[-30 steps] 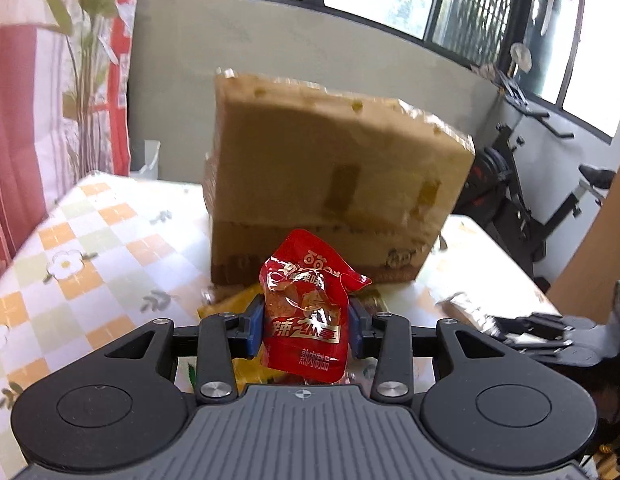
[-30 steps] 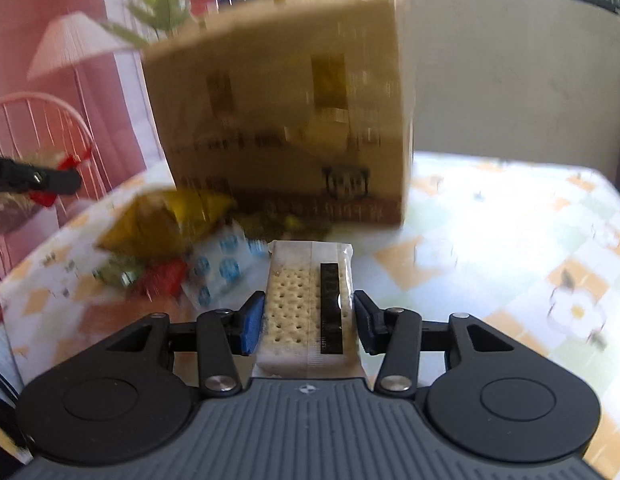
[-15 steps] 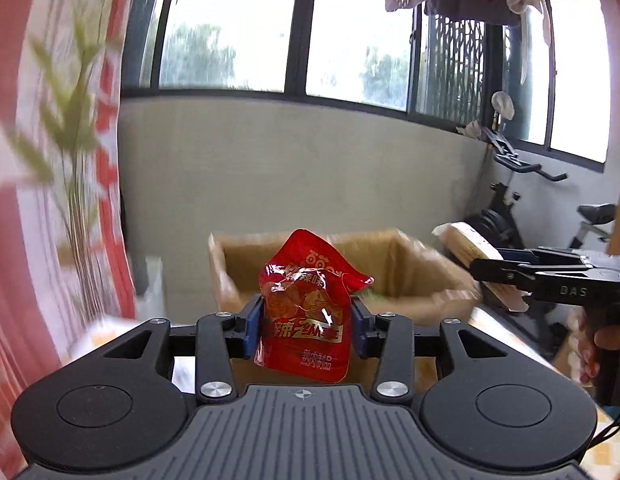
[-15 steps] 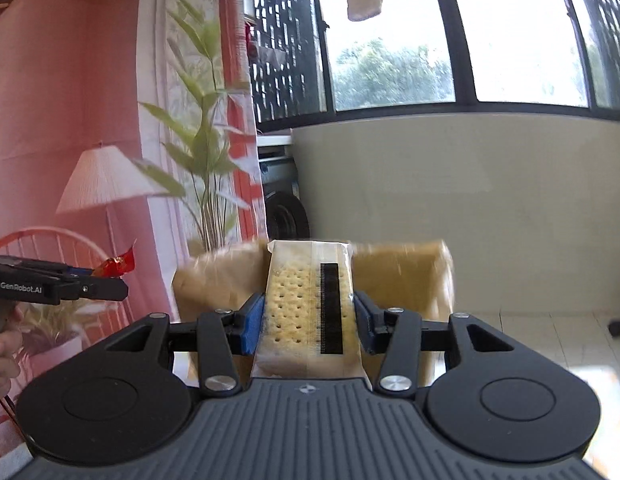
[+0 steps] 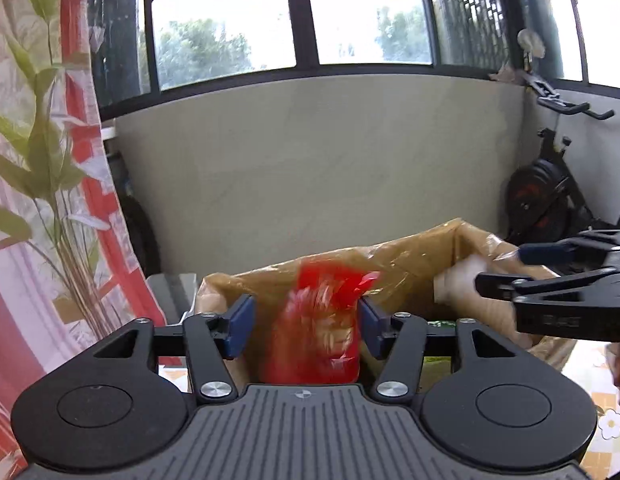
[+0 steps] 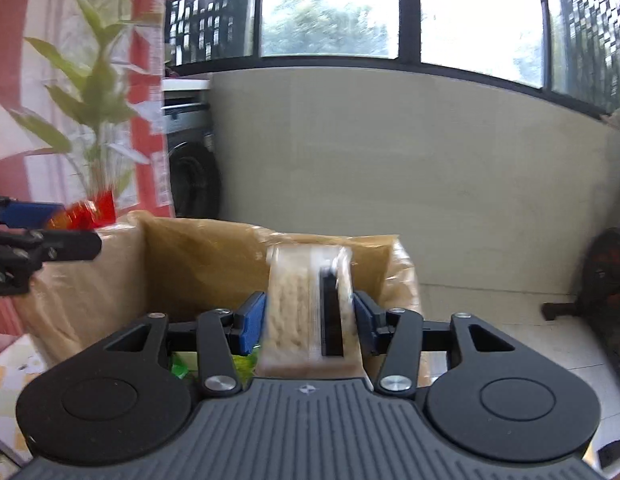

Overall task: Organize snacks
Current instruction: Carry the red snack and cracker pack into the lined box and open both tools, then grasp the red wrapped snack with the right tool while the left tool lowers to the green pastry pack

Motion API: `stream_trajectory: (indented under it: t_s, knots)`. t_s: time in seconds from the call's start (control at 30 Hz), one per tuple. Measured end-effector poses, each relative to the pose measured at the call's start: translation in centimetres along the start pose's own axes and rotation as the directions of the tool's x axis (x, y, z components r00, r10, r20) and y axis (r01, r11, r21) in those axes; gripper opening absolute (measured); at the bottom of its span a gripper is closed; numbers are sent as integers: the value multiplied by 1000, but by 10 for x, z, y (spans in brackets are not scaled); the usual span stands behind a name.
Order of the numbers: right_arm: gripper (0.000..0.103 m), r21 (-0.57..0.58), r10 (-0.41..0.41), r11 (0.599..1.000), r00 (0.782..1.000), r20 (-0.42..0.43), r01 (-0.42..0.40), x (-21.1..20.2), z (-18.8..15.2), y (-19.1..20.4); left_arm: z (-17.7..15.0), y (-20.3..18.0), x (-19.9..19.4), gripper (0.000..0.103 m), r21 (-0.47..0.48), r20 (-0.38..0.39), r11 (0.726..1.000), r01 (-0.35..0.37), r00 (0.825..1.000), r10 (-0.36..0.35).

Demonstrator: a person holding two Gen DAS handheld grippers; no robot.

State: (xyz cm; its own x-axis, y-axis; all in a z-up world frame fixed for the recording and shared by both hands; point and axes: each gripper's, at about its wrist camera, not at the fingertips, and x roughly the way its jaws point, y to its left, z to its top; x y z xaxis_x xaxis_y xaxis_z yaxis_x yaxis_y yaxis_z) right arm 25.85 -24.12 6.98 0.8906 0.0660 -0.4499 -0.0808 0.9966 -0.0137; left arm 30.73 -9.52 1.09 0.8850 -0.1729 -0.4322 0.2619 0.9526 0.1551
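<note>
An open cardboard box [image 5: 410, 256] stands just ahead of both grippers. In the left wrist view my left gripper [image 5: 305, 326] is over its near rim with its jaws opening. A blurred red snack packet [image 5: 314, 332] hangs loose between them, a gap showing beside the left pad. My right gripper [image 6: 309, 322] is over the same box [image 6: 213, 264], its jaws opening too. A blurred cracker packet [image 6: 293, 312] sits between its pads, no longer pinched. Each gripper shows in the other's view: the right gripper [image 5: 498, 266] at the right, the left gripper [image 6: 49, 232] at the left.
Green snack packs [image 6: 181, 364] lie inside the box. A curtain printed with a plant [image 5: 49, 160] hangs at the left. An exercise bike [image 5: 550, 200] stands at the right by a low wall under windows. The checked tablecloth [image 5: 606, 420] shows at the lower right.
Both grippers rose from the table to above the box's open top. Their jaws have spread, and the red packet and the cracker packet, gripped before, now blur loose between the pads.
</note>
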Motion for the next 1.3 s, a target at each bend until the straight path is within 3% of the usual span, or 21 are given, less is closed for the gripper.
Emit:
stream_trajectory:
  t_s: [0.03, 0.1, 0.23, 0.53, 0.7, 0.77, 0.97, 1.2, 1.3]
  knots:
    - [73, 16, 9, 1000, 1000, 13, -9, -3, -2, -4, -1, 3, -1, 64, -14, -3, 1000, -3, 1000, 3]
    - [74, 37, 26, 999, 999, 25, -27, -10, -2, -8, -5, 11, -9, 71, -59, -5, 998, 13, 1000, -13]
    - [74, 112, 93, 989, 994, 59, -99, -42, -3, -21, -14, 36, -19, 71, -140, -30, 989, 44, 998, -49]
    - [74, 124, 206, 968, 974, 89, -216, -96, -19, -8, -22, 60, -72, 72, -141, -18, 986, 87, 996, -90]
    - [75, 129, 238, 961, 969, 62, -244, -118, -45, 11, -53, 63, -105, 72, -161, -33, 978, 130, 990, -137]
    - [79, 126, 240, 962, 970, 48, -244, -123, -60, 19, -72, 64, -116, 72, -163, -39, 978, 129, 990, -137]
    - [81, 117, 273, 958, 958, -84, -263, -118, -109, 49, -131, 71, -129, 72, -205, -114, 975, 81, 988, -106]
    - [86, 100, 357, 934, 895, -269, -343, -111, -158, 90, -178, 79, -127, 72, -279, -199, 960, 37, 975, -95]
    - [88, 90, 370, 929, 879, -301, -360, -109, -167, 100, -188, 77, -129, 72, -278, -214, 960, 30, 973, -92]
